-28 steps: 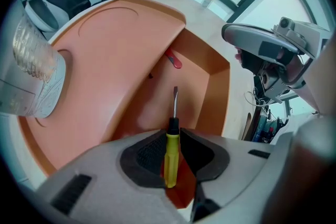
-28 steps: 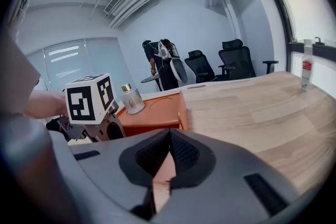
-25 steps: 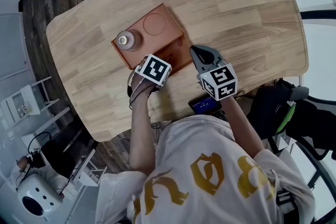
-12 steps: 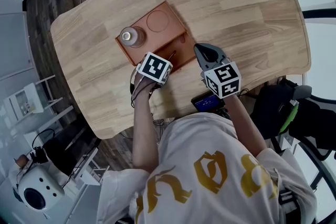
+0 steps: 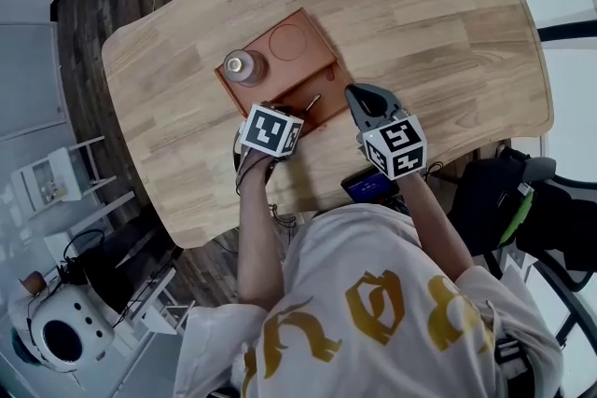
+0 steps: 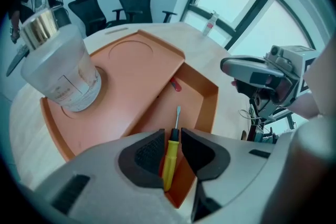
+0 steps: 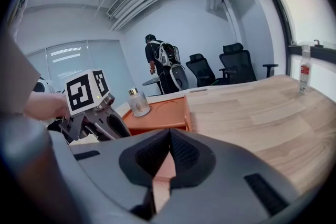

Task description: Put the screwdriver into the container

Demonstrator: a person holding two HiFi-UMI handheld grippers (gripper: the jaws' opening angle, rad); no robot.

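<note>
Pinching the yellow handle of a slim flat-tip screwdriver (image 6: pixel 169 161), the left gripper (image 6: pixel 172 137) hangs over the near edge of the orange plastic container (image 6: pixel 131 93). The metal tip points into its sunken compartment. A clear glass jar (image 6: pixel 59 68) stands on the raised part. The right gripper (image 7: pixel 169 136), jaws pressed together and empty, is beside the container above the light wooden table (image 7: pixel 252 113).

Your head camera looks steeply down on the table (image 5: pixel 420 14); both gripper cameras ride low and close, sharing the orange tray (image 6: pixel 131 86).
</note>
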